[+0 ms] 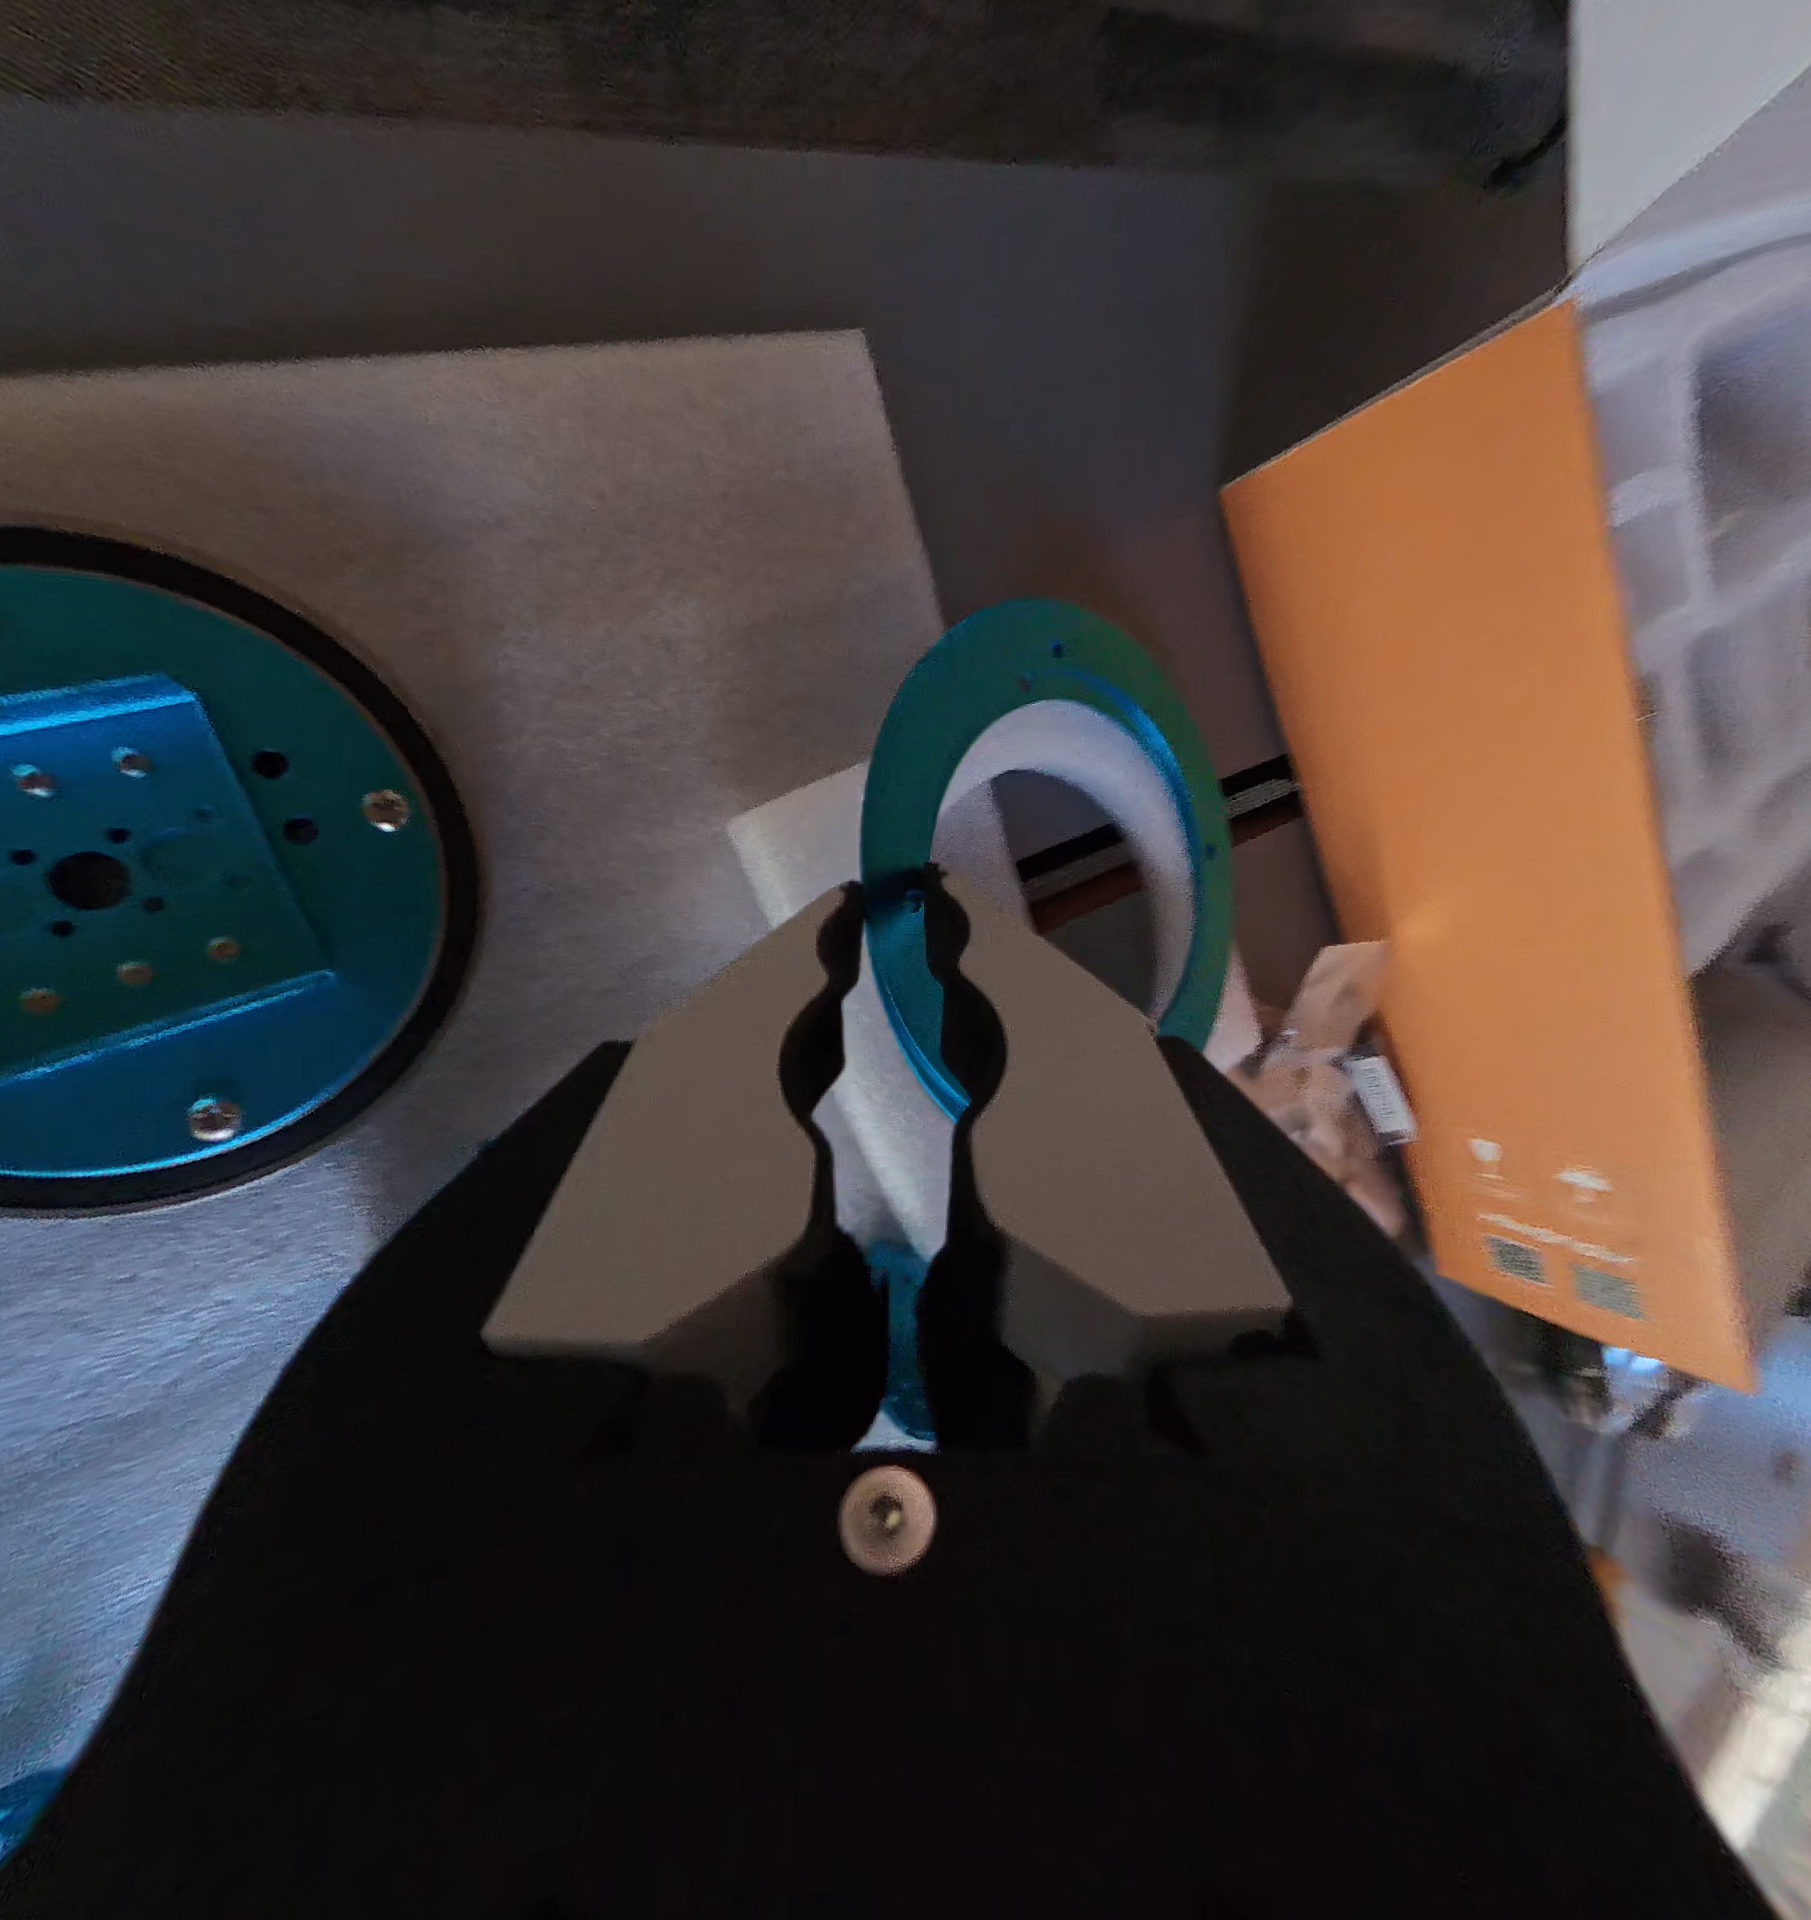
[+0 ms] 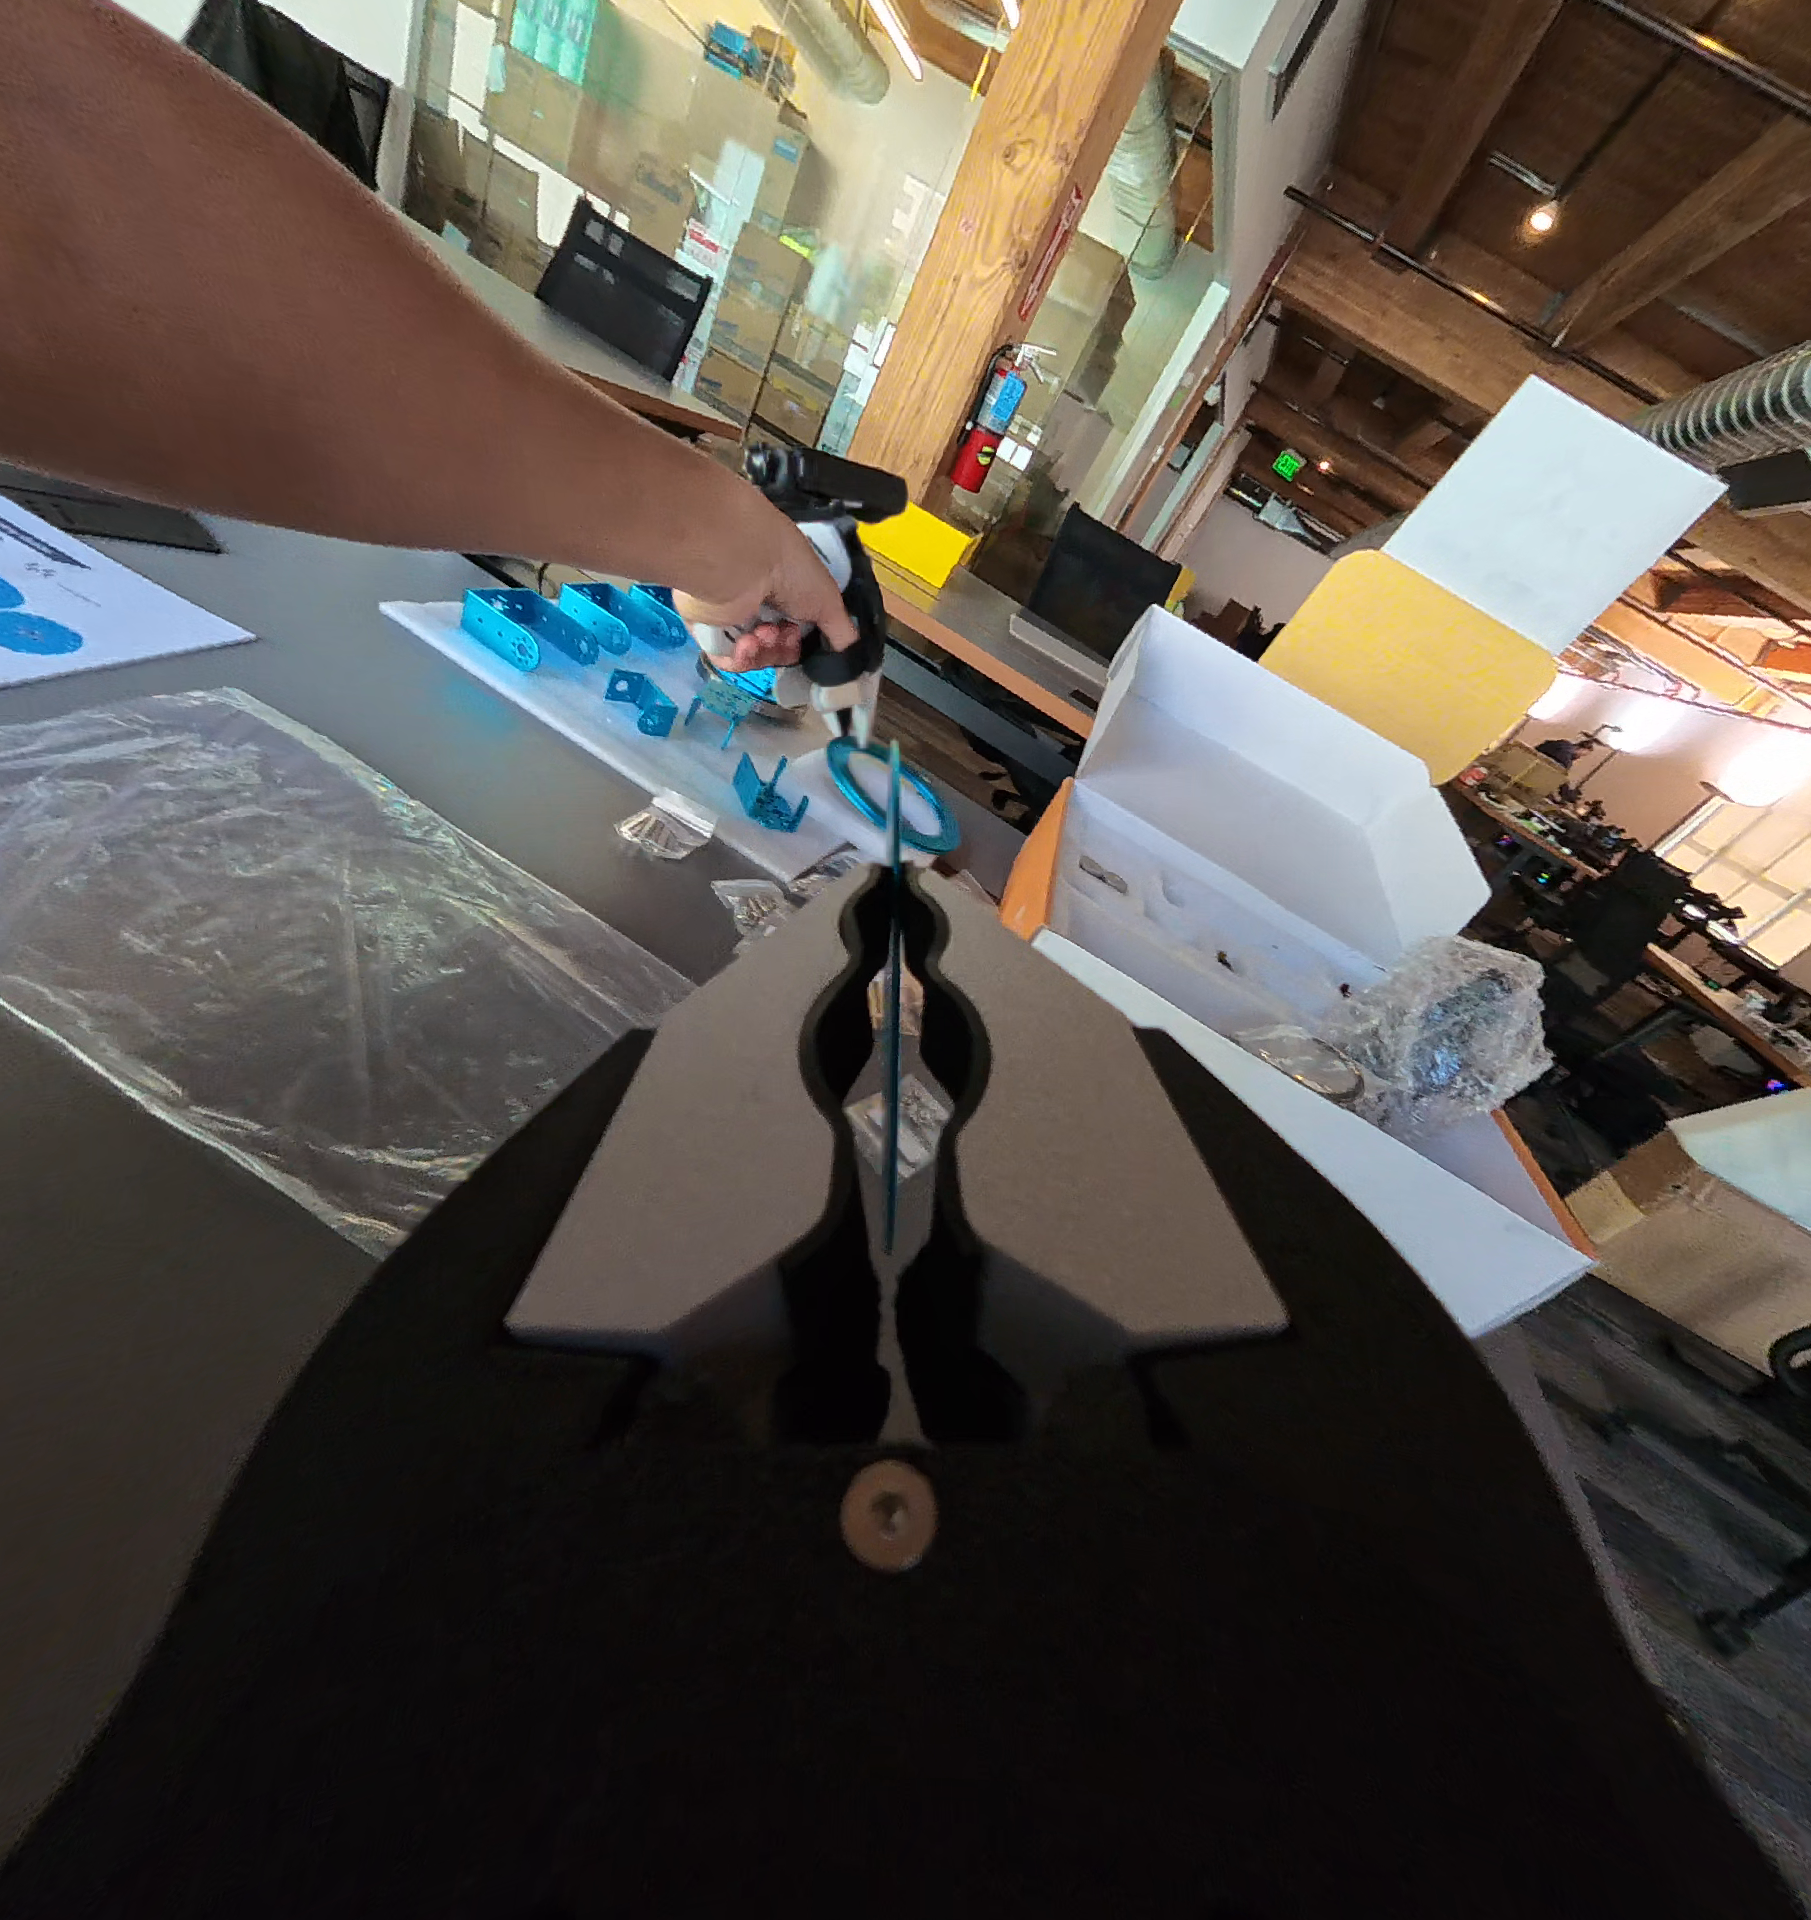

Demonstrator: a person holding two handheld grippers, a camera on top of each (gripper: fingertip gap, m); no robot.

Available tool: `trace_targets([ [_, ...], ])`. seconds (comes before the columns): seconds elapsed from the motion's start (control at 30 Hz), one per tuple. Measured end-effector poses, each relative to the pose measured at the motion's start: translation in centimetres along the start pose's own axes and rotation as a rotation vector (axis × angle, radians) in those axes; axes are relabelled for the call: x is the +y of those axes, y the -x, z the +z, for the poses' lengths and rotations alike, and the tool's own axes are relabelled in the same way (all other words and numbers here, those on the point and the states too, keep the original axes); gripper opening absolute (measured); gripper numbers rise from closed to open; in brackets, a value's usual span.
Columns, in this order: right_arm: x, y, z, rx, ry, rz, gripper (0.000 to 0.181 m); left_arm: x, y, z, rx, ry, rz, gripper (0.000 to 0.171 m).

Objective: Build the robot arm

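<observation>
2 grippers each hold a thin blue part. In the left wrist view, the left gripper (image 1: 896,894) is closed down on a flat blue ring (image 1: 1046,821). It pinches the ring's lower edge, and the ring stands up on its edge over a white foam sheet (image 1: 568,582). You can see white foam through the hole in the ring. Only this view shows the round blue plate (image 1: 184,873) on the left. It has a black rim, a square blue block on top and many small holes and screws. An orange box side (image 1: 1472,831) stands on the right, near the ring.

In the right wrist view, the right gripper (image 2: 896,878) is almost closed on a thin blue plate (image 2: 894,997) seen edge-on, so it looks like a thin line between the fingers. Only this view shows the person's arm (image 2: 309,343) reaching across to the left gripper (image 2: 859,727) farther off, with its tip at the blue ring (image 2: 890,795) on the white foam sheet (image 2: 527,675). A row of blue brackets (image 2: 589,623) sits on that foam. Clear plastic wrap (image 2: 257,894) lies on the grey bench (image 2: 381,644). An open white box (image 2: 1265,790) stands to the right, with bubble wrap (image 2: 1441,1029) beside it. A paper sheet (image 2: 59,613) with blue circles lies far left
</observation>
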State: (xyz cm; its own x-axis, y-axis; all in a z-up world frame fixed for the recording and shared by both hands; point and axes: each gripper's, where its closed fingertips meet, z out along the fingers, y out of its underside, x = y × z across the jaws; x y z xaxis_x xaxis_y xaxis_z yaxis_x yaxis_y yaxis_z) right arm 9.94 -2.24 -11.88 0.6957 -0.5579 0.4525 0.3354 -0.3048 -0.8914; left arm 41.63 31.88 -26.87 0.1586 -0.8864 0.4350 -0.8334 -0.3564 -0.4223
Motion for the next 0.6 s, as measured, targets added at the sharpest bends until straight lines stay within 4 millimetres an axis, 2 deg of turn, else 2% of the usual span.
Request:
trace_targets([
  [0.07,0.1,-0.4,-0.3,0.006,-0.008,0.005,0.0,0.2,0.8,0.4,-0.129,0.038,0.12,0.013],
  [0.13,0.2,-0.4,-0.4,-0.01,-0.004,0.016,0.0,0.0,0.8,0.4,-0.202,0.039,0.199,0.014],
  [0.2,0.3,-0.4,-0.4,-0.007,-0.008,0.018,0.0,-0.3,0.6,0.0,-0.25,0.038,0.249,0.024],
  [0.3,0.6,0.3,-0.1,-0.038,0.0,0.013,0.0,-0.4,0.4,-2.2,-0.305,0.024,0.34,0.033],
  [0.4,0.6,1.7,0.4,-0.085,-0.018,-0.022,0.0,1.1,-0.3,-5.7,-0.302,0.0,0.457,0.034],
  [0.43,0.6,2.3,0.8,-0.105,-0.026,-0.043,0.0,2.4,-0.9,-7.1,-0.269,-0.015,0.486,0.034],
  [0.5,0.5,3.7,1.8,-0.165,-0.031,-0.086,0.0,6.3,-2.1,-10.5,-0.179,-0.055,0.532,0.034],
  [0.57,0.3,5.3,3.1,-0.251,-0.035,-0.14,0.0,11.8,-2.5,-15.1,-0.124,-0.134,0.591,0.033],
  [0.6,0.2,6.2,3.8,-0.301,-0.039,-0.17,0.0,15.2,-2.6,-17.5,-0.113,-0.185,0.634,0.03],
])
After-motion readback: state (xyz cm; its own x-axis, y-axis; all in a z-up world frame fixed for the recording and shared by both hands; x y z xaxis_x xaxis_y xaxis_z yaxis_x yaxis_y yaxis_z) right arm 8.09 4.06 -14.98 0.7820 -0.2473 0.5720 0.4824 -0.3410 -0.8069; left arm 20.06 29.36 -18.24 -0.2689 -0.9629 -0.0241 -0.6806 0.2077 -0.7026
